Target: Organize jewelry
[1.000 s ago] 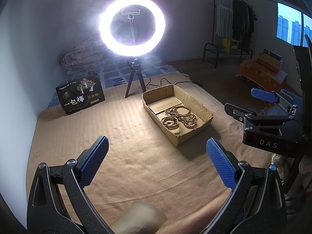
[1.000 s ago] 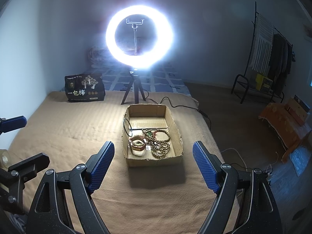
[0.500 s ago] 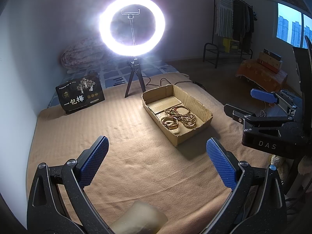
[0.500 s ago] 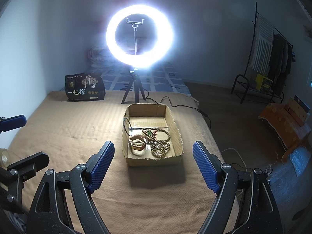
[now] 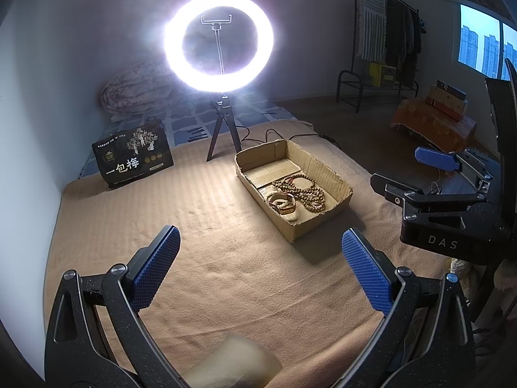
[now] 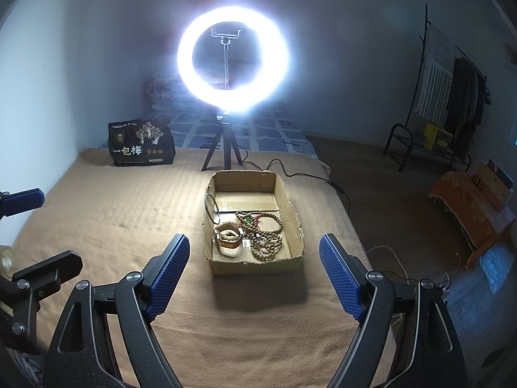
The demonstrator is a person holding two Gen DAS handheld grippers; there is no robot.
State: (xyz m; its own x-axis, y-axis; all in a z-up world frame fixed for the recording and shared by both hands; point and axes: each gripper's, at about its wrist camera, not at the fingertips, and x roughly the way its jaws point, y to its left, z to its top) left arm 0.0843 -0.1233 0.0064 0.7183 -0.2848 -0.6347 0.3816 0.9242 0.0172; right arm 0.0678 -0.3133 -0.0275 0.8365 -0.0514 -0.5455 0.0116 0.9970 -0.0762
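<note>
A shallow cardboard box [image 6: 292,213] sits on the tan blanket; it also shows in the left wrist view [image 5: 339,179]. Inside lie brown bead strands [image 6: 265,236], a brown band bracelet [image 6: 227,237] and a thin dark cord [image 6: 211,207]. The beads [image 5: 303,190] and bracelet [image 5: 282,203] also show in the left wrist view. My right gripper [image 6: 255,274] is open and empty, just in front of the box. My left gripper [image 5: 260,268] is open and empty, to the left and nearer than the box. The right gripper also appears at the right of the left wrist view [image 5: 420,174].
A lit ring light on a small tripod [image 6: 223,148] stands behind the box, its cable [image 6: 290,169] trailing right. A black printed bag [image 6: 140,142] stands at the back left. The tan blanket [image 6: 113,213] covers a bed; a clothes rack [image 6: 446,97] stands far right.
</note>
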